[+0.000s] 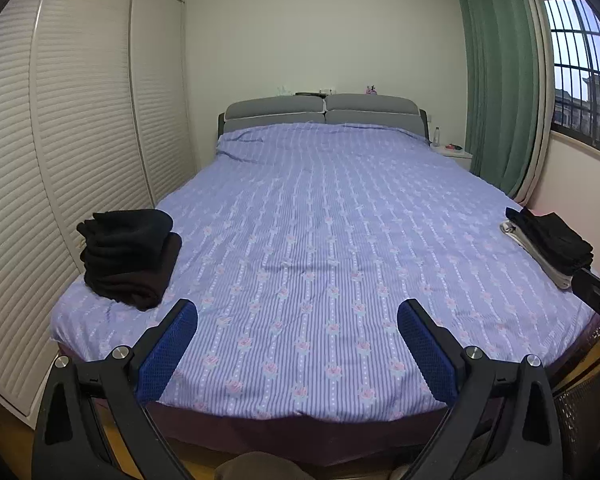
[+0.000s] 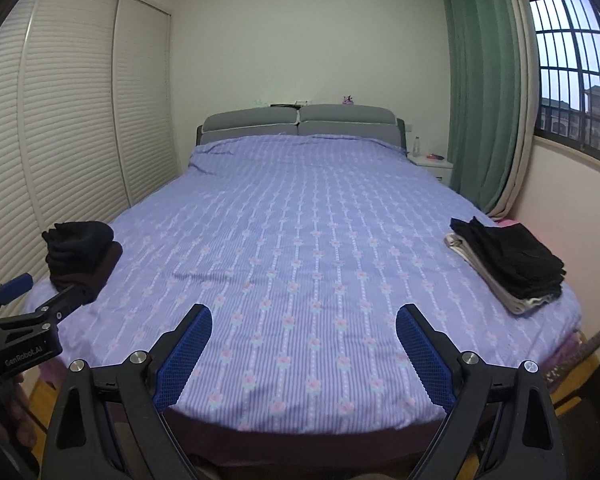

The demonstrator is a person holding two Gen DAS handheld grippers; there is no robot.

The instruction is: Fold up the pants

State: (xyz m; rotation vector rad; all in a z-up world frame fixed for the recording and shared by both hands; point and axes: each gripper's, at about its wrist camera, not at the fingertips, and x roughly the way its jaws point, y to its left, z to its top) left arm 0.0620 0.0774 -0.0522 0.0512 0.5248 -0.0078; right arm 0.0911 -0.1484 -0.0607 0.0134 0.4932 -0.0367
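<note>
Two pants stacks (image 1: 130, 256) (image 2: 508, 264) flank the bed (image 1: 320, 240); both tools (image 1: 297, 332) (image 2: 304, 336) gape wide, empty.

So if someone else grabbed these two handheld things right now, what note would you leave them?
Left gripper: jaws open, empty, held over the foot of the bed.
Right gripper: the same, open and empty.
Dark folded stack sits at the bed's left edge; a second stack of dark and light clothes sits at the right edge.
No pants are spread out mid-bed. Which stack is finished I cannot tell; next is probably picking a pair to lay flat.
</note>
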